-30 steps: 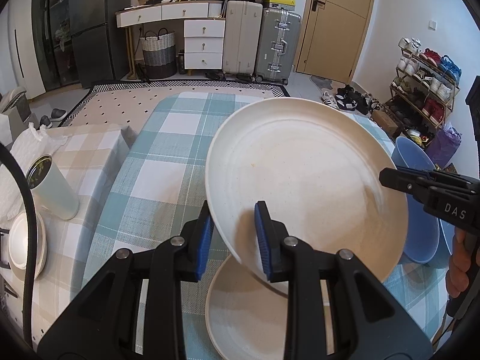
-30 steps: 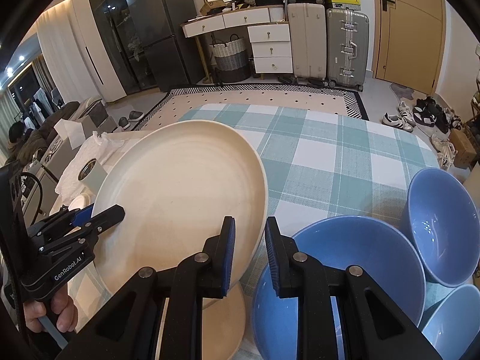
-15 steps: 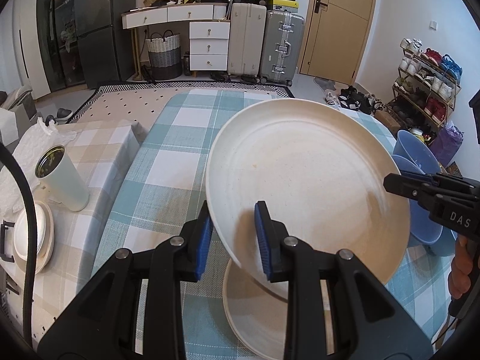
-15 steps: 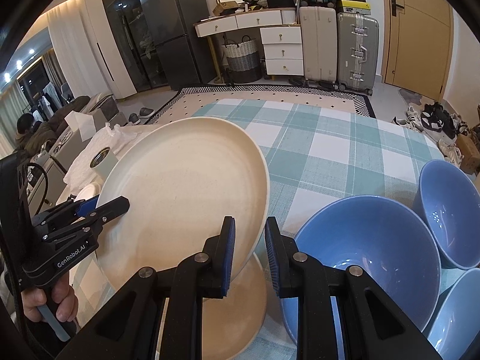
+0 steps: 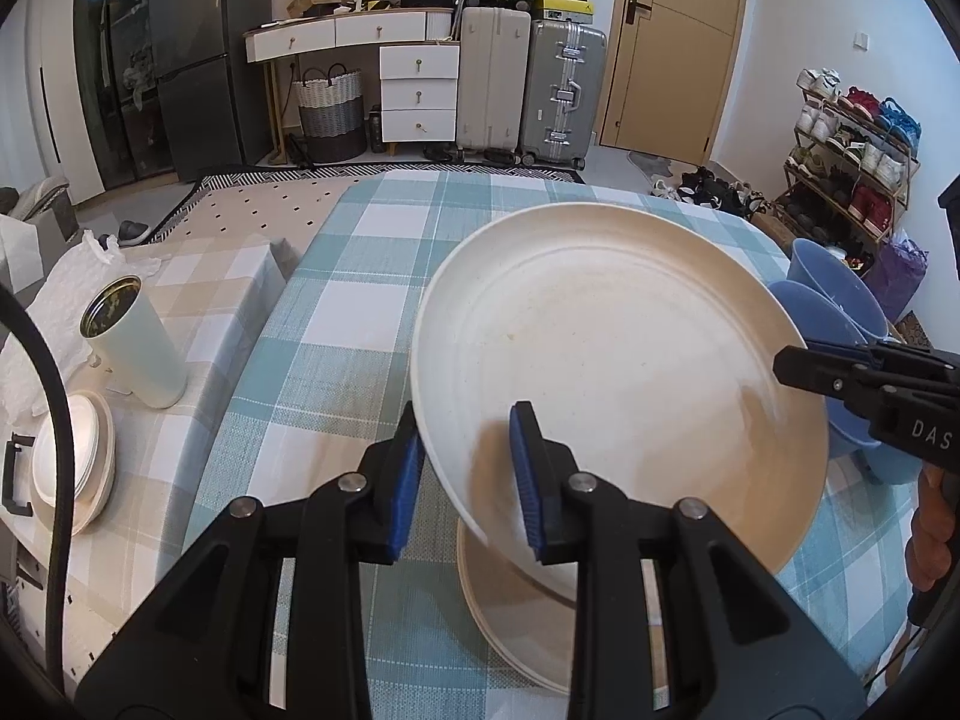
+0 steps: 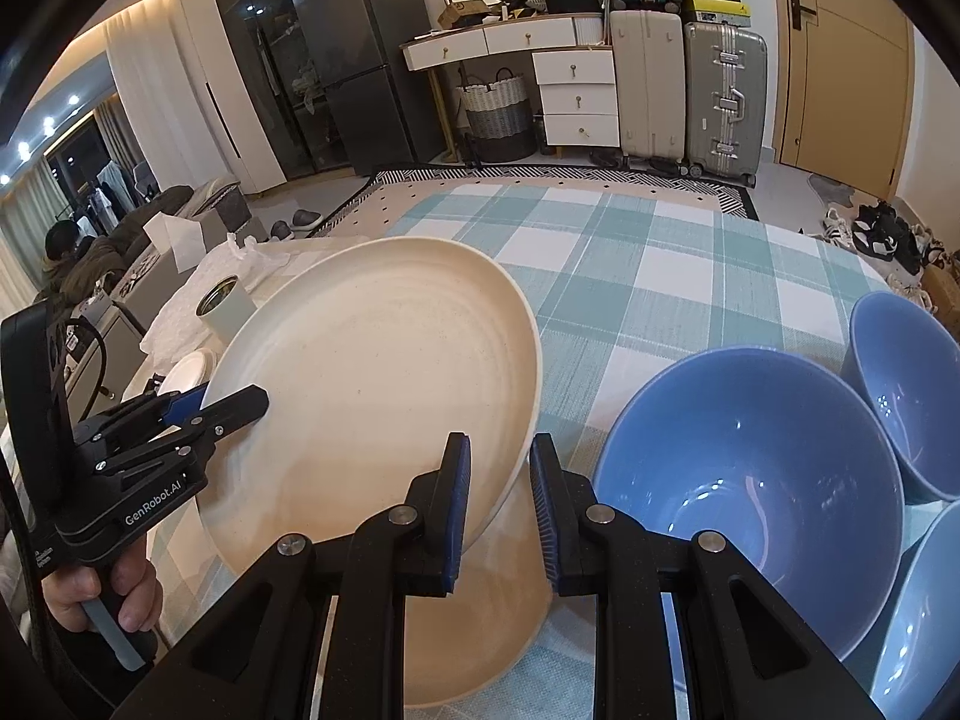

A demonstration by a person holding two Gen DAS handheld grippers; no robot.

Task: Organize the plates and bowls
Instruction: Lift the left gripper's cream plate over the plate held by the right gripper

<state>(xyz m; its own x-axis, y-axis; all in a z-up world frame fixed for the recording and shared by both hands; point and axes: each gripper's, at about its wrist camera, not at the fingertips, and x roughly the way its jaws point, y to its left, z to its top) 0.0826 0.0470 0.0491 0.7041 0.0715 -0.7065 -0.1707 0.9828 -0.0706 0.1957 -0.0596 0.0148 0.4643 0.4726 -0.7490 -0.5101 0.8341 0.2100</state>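
A large cream plate (image 5: 618, 360) is held tilted above the checked table by both grippers. My left gripper (image 5: 465, 468) is shut on its near left rim. My right gripper (image 6: 495, 504) is shut on its opposite rim; it also shows in the left wrist view (image 5: 798, 363). The plate also shows in the right wrist view (image 6: 372, 384). A second cream plate (image 5: 516, 606) lies flat on the table right under it, mostly hidden. Three blue bowls stand to the right: a big near one (image 6: 750, 480), one behind (image 6: 906, 378), one at the corner (image 6: 924, 618).
A teal checked tablecloth (image 5: 372, 276) covers the table. On a lower beige-checked side table (image 5: 210, 276) to the left stand a pale tumbler (image 5: 135, 348), small stacked white dishes (image 5: 66, 474) and crumpled white paper (image 5: 66, 276). Suitcases, drawers and a shoe rack stand far behind.
Both grippers have carried the tilted plate a little rightward and lower, closer over the flat plate. The grip on both rims is unchanged.
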